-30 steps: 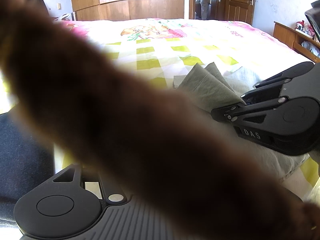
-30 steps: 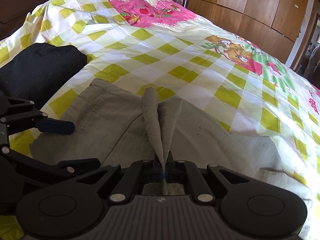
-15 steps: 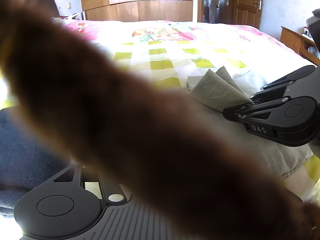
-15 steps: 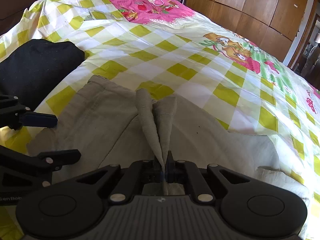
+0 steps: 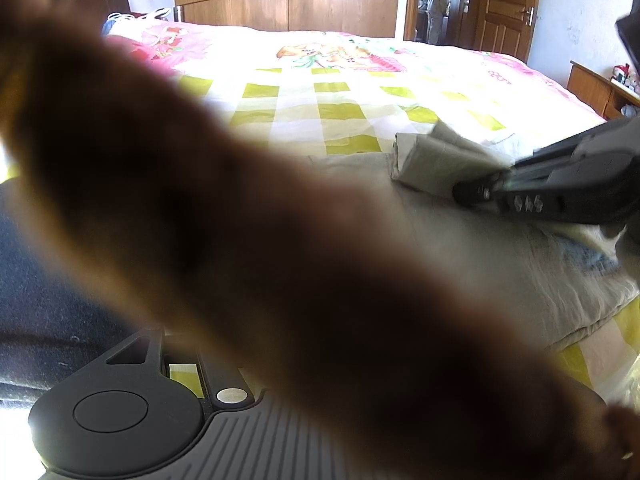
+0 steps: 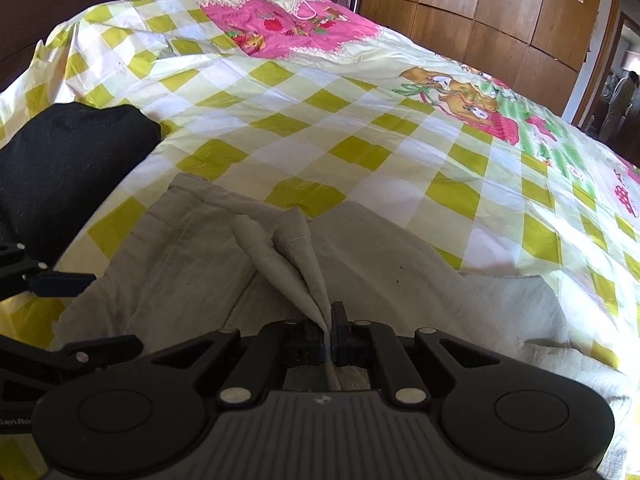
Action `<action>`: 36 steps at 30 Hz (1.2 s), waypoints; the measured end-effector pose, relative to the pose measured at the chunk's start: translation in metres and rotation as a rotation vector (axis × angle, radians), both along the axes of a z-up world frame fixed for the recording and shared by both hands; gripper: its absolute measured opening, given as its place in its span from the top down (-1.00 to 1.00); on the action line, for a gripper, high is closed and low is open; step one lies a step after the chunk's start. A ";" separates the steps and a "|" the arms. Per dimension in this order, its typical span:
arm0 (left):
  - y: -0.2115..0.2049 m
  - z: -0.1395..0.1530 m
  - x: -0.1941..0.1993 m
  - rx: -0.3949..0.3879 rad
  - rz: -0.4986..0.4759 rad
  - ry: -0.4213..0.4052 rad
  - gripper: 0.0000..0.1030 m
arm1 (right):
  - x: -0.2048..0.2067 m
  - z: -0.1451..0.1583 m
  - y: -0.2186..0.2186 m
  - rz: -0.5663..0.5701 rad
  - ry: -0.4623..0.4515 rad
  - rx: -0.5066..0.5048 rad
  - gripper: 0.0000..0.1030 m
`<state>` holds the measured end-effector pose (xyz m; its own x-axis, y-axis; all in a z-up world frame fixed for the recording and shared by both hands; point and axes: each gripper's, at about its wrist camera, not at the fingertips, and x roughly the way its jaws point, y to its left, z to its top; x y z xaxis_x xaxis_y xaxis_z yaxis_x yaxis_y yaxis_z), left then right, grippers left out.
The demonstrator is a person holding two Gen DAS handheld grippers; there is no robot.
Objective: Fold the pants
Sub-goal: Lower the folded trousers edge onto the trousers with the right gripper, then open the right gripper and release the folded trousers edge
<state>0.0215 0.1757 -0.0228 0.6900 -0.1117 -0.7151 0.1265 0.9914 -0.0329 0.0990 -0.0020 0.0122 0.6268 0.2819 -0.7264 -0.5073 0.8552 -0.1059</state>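
Grey-beige cotton pants [image 6: 192, 264] lie spread on the bed with the yellow-and-white checked cover [image 6: 360, 120], near its front edge. Right claw [image 6: 329, 338]: pressed together, pinching a raised fold of the pants cloth. Left claw [image 6: 60, 284]: visible at the left edge, beside the pants; spread or pressed together, cannot tell. The left wrist view is mostly blocked by a blurred brown shape. A folded black garment [image 6: 68, 152] lies left of the pants.

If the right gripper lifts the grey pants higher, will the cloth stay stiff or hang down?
The pants will probably hang limp: the fold pinched in the right gripper already droops into soft ridges. They look light, thin and creased. They will likely drag across the bedsheet rather than slide freely.
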 end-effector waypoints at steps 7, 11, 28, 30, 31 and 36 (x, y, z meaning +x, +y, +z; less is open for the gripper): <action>0.004 -0.003 -0.001 -0.021 -0.006 -0.006 -0.18 | 0.005 0.051 -0.004 -0.050 -0.150 0.107 0.62; 0.009 -0.004 -0.003 -0.036 0.001 -0.005 -0.18 | -0.013 0.067 0.018 0.100 -0.198 0.132 0.62; 0.024 0.034 -0.020 0.019 0.062 -0.079 -0.18 | -0.028 0.001 0.039 0.269 0.048 0.066 0.57; 0.026 0.043 -0.019 0.027 0.077 -0.101 -0.18 | -0.031 0.004 0.036 0.277 0.041 0.074 0.54; 0.027 0.047 -0.018 0.029 0.083 -0.111 -0.18 | -0.033 0.006 0.034 0.297 0.045 0.083 0.54; 0.028 0.061 -0.015 0.044 0.115 -0.151 -0.18 | -0.044 0.007 0.028 0.335 0.070 0.102 0.54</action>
<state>0.0066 0.2034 0.0378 0.7964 0.0030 -0.6048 0.0124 0.9997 0.0212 0.0547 0.0260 0.0188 0.4371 0.5368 -0.7216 -0.7646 0.6443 0.0161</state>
